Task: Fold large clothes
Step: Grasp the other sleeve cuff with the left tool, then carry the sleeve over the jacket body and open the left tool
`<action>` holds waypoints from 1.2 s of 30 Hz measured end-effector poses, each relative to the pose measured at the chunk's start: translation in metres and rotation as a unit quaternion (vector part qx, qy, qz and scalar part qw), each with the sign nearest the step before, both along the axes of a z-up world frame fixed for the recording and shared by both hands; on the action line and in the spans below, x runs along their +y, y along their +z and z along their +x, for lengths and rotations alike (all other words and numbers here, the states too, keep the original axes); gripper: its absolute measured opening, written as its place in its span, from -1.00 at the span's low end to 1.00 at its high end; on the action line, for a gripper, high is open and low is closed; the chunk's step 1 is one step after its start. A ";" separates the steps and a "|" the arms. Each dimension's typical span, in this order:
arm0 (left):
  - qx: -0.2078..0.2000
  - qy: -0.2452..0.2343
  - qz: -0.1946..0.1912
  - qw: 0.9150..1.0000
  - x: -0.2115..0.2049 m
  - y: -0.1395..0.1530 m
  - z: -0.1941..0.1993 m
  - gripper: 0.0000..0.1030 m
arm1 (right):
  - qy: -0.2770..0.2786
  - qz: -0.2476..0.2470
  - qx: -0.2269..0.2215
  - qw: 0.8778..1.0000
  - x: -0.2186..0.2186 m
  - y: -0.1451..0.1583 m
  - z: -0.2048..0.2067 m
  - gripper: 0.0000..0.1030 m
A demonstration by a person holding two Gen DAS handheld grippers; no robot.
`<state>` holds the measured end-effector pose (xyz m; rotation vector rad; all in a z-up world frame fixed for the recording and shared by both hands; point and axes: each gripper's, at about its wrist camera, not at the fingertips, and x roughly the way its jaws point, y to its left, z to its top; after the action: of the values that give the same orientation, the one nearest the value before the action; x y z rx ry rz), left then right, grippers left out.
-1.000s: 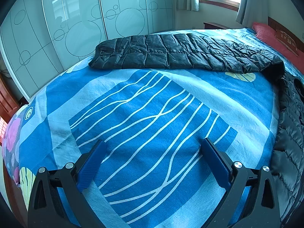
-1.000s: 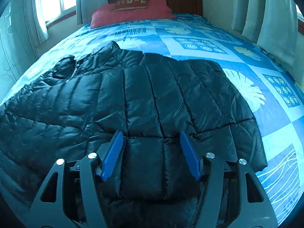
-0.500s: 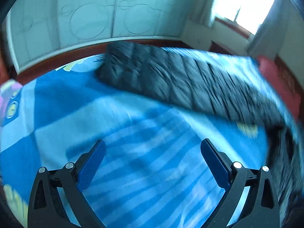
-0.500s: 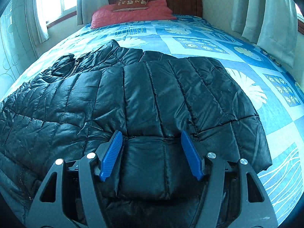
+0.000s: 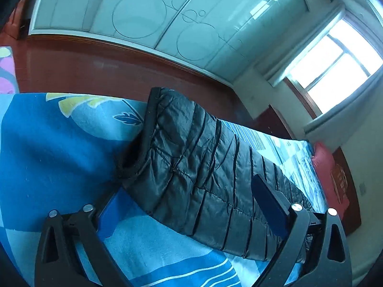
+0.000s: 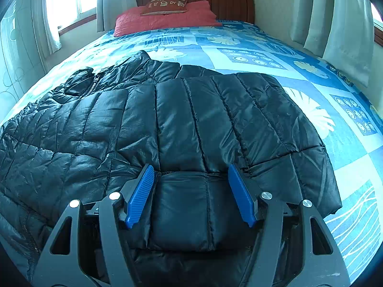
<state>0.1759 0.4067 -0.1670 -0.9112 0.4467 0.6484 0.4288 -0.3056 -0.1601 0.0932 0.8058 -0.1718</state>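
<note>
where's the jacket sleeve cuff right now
In the left wrist view, the cuff lies centre-left on the blue bedspread, near the bed's edge by the red-brown floor.

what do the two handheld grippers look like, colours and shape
Both match: the left gripper and right gripper each have a matte black frame with two arms, triangular cutouts near the base and round silver screw heads at the joints. Each arm ends in a flat blue pad; the right gripper's pads show fine ribbing. No cables, markings, hands or sleeves are visible.
</note>
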 end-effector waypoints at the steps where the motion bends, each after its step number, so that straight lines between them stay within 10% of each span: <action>1: -0.002 0.012 -0.002 1.000 -0.001 0.000 -0.002 0.63 | -0.001 0.000 0.000 1.000 0.000 0.000 0.000 0.25; 12: -0.058 -0.005 -0.014 0.998 -0.003 0.003 -0.010 0.39 | -0.001 -0.001 -0.001 1.000 0.001 0.000 0.000 0.25; 16: -0.066 0.001 -0.051 0.997 0.010 -0.012 -0.013 -0.69 | -0.001 -0.001 -0.001 1.000 0.001 -0.001 0.000 0.25; 26: -0.013 -0.046 0.067 0.997 -0.036 0.032 0.019 -0.90 | -0.002 -0.002 -0.001 1.000 0.000 0.000 0.000 0.25; 36: -0.038 -0.256 0.167 0.952 -0.202 0.104 0.102 -0.90 | -0.003 0.000 -0.003 1.000 -0.001 0.000 0.001 0.25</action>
<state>0.2779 0.2051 -0.0627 -0.4656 0.4636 0.2006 0.4299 -0.3069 -0.1603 0.0957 0.8006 -0.1768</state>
